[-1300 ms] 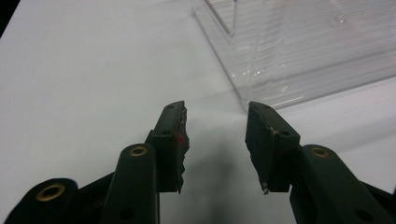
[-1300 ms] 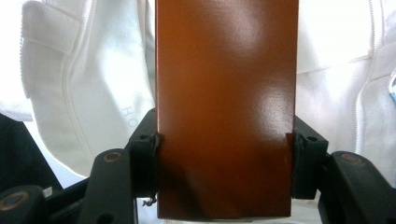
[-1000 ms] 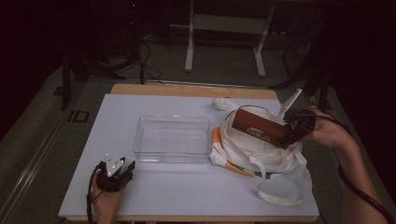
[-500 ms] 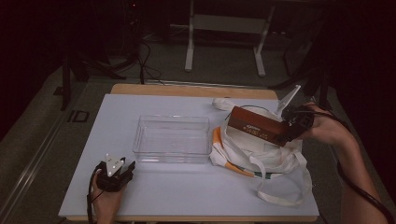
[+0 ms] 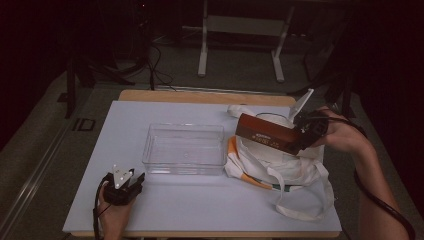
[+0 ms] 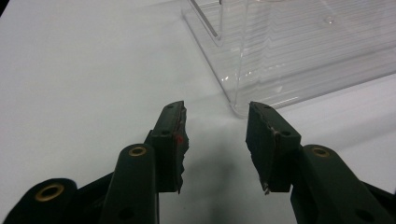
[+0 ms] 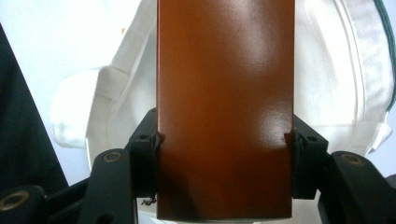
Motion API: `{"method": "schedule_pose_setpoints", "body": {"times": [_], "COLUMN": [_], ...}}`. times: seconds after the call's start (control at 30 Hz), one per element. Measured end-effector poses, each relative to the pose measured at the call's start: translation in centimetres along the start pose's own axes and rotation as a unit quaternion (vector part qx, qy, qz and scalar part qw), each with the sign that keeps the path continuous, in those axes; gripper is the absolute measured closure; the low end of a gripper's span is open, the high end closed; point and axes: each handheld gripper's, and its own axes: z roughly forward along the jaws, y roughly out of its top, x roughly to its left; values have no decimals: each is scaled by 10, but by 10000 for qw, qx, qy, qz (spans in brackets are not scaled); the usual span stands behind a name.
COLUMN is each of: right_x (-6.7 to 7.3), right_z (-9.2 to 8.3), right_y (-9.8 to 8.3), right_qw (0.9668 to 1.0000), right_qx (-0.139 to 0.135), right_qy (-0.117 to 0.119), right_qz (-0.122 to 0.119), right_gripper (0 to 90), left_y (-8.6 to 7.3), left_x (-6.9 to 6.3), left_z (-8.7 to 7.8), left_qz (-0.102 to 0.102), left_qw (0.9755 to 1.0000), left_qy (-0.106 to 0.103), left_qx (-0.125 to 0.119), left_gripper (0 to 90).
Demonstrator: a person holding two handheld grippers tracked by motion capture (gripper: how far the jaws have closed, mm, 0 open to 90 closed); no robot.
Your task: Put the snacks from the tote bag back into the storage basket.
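Jaws of right gripper [image 5: 299, 141] clamp brown box [image 5: 267, 136] above white bag [image 5: 280, 167].

box [image 5: 269, 136] over bag [image 5: 280, 167], tray [image 5: 184, 149] left

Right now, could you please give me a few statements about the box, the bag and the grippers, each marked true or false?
1. The right gripper is clamped on the brown box. True.
2. The brown box lies inside the clear plastic tray. False: it is held above the white tote bag.
3. The left gripper is open with nothing between its pads. True.
4. The left gripper holds the bag's strap. False: it rests near the tray's corner.
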Motion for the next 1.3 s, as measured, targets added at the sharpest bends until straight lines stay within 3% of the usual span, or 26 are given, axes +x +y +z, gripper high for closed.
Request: {"method": "schedule_pose_setpoints", "body": {"times": [1.3], "right_x": [21], "right_z": [16], "right_y": [56], "right_qw": [9970], "right_qx": [-240], "right_qy": [233], "right_qz": [-696], "right_gripper": [426], "left_y": [0], "left_x": [1], "left_z": [0], "left_qz": [-24], "left_qw": [10000], "left_qy": [-22], "left_qx": [-3], "left_gripper": [576]}}
